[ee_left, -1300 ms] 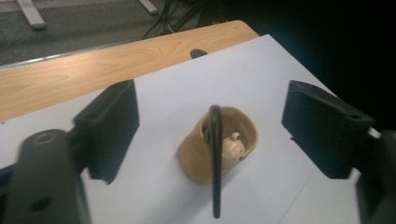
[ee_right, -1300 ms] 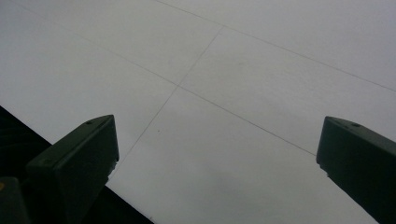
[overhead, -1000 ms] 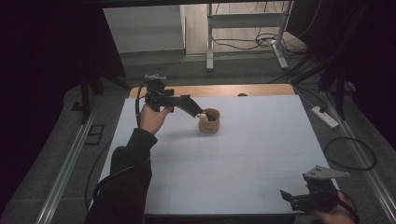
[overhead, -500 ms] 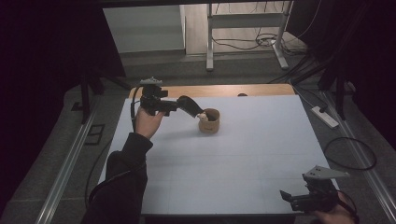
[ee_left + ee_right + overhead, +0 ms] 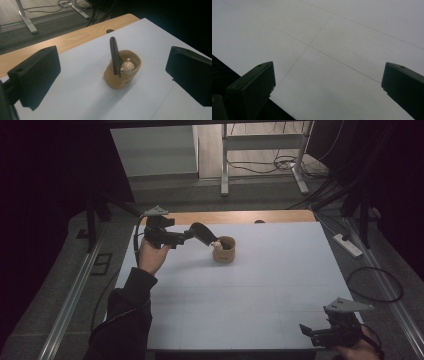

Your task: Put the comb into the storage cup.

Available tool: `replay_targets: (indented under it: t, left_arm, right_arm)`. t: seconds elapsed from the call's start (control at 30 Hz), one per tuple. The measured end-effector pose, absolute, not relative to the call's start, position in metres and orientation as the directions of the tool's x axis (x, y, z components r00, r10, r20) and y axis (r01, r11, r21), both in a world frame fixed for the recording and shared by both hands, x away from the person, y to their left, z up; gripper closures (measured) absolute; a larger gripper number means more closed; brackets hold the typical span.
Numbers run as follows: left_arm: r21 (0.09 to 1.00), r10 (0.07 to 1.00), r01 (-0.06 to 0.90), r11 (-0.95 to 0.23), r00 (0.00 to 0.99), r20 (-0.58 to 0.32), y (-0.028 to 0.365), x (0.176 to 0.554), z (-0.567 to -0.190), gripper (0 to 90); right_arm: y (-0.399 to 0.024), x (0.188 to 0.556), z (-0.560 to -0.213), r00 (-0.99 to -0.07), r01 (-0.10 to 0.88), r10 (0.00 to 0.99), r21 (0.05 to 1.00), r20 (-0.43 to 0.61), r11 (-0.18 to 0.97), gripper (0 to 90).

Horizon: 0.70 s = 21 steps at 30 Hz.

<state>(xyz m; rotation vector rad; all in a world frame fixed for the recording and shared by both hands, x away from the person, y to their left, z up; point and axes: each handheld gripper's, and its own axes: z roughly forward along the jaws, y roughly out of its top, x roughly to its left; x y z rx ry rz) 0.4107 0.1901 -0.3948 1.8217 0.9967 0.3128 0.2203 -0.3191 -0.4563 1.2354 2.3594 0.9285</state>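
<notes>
The tan cup (image 5: 123,72) is seen centre-frame, just ahead of the left gripper (image 5: 112,75), whose jaws have just been opening and now stand spread, pinching nothing. A dark flat piece (image 5: 114,55) stands upright in the cup (probably leaning on its rim). The right gripper (image 5: 320,336), also spread, is held well apart at lower right.

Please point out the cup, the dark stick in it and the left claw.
cup (image 5: 123,81): left gripper view, front wall.
stick (image 5: 114,53): left gripper view, upper shaft.
left claw (image 5: 206,236): high view, at its tips.

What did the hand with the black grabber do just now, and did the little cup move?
The left gripper has just opened its jaws, let go of the dark stick and pulled back from the cup; nothing is between the jaws now. The stick stands in the cup. The cup and the right gripper stayed put.
</notes>
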Motion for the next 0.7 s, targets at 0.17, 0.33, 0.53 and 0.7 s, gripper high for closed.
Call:
replay_targets:
  t: [0.17,0.33,0.53,0.7]
  left_arm:
    - [0.860,0.746,0.483,-0.162,0.630,-0.213,0.193,0.404,-0.397,0.0]
    - [0.864,0.745,0.477,-0.161,0.633,-0.211,0.196,0.398,-0.400,0.0]
    - [0.866,0.746,0.471,-0.167,0.635,-0.201,0.198,0.389,-0.403,0.0]
    - [0.871,0.749,0.459,-0.175,0.636,-0.185,0.199,0.382,-0.405,0.0]
  right_arm:
    - [-0.319,0.220,-0.456,-0.574,0.609,0.818,0.676,0.016,0.414,0.0]
    - [-0.319,0.220,-0.456,-0.573,0.609,0.820,0.677,0.015,0.413,0.0]
    - [-0.319,0.220,-0.456,-0.565,0.611,0.825,0.679,0.013,0.407,0.0]
    - [-0.319,0.220,-0.456,-0.567,0.609,0.823,0.678,0.012,0.410,0.0]
